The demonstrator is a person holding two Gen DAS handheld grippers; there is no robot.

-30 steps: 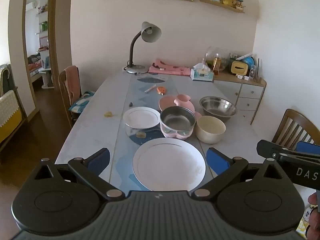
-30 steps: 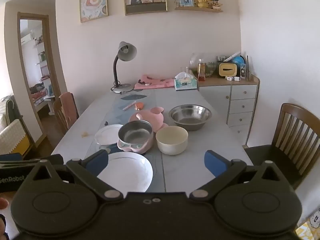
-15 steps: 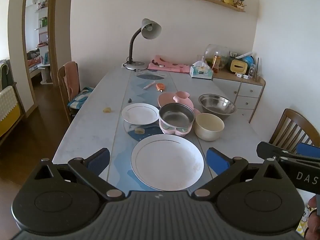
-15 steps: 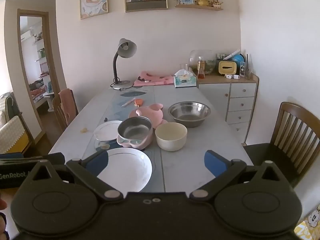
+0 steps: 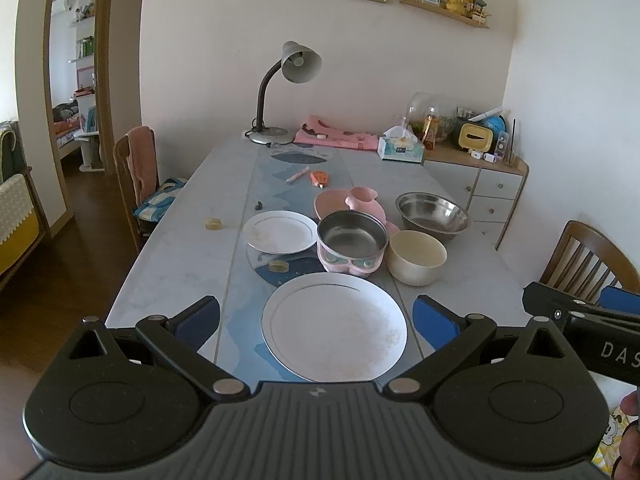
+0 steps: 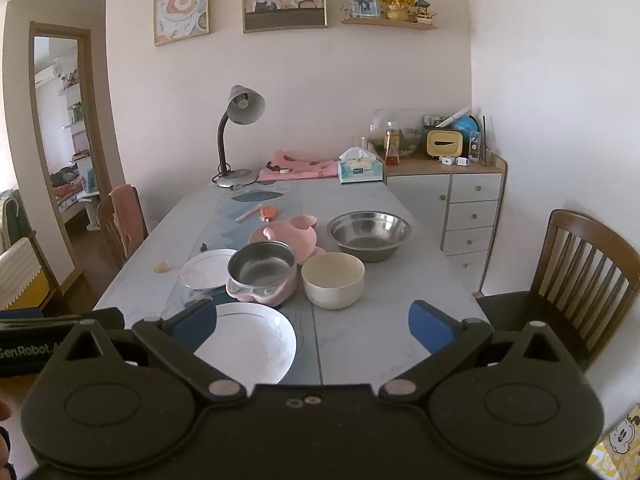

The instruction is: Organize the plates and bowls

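Note:
A large white plate [image 5: 334, 326] lies at the table's near end, between the fingers of my open left gripper [image 5: 316, 316], which hovers short of it. Behind it stand a small white plate [image 5: 280, 232], a steel bowl in a pink holder [image 5: 352, 240], a cream bowl [image 5: 418, 256], a large steel bowl [image 5: 434, 216] and a pink plate [image 5: 334, 202]. My right gripper [image 6: 314, 324] is open and empty above the near table edge, with the large plate [image 6: 248, 344] at its left finger and the cream bowl [image 6: 333, 280] ahead.
A desk lamp [image 5: 298, 68], pink cloth [image 5: 336, 136] and tissue box [image 5: 400, 148] stand at the table's far end. Small bits lie on the table [image 5: 168, 248]. Wooden chairs stand left [image 5: 136, 168] and right [image 6: 576, 272]. A drawer cabinet [image 6: 464, 204] is at back right.
Both grippers have drawn back and risen a little, so the dishes look slightly farther away. Nothing on the table has moved.

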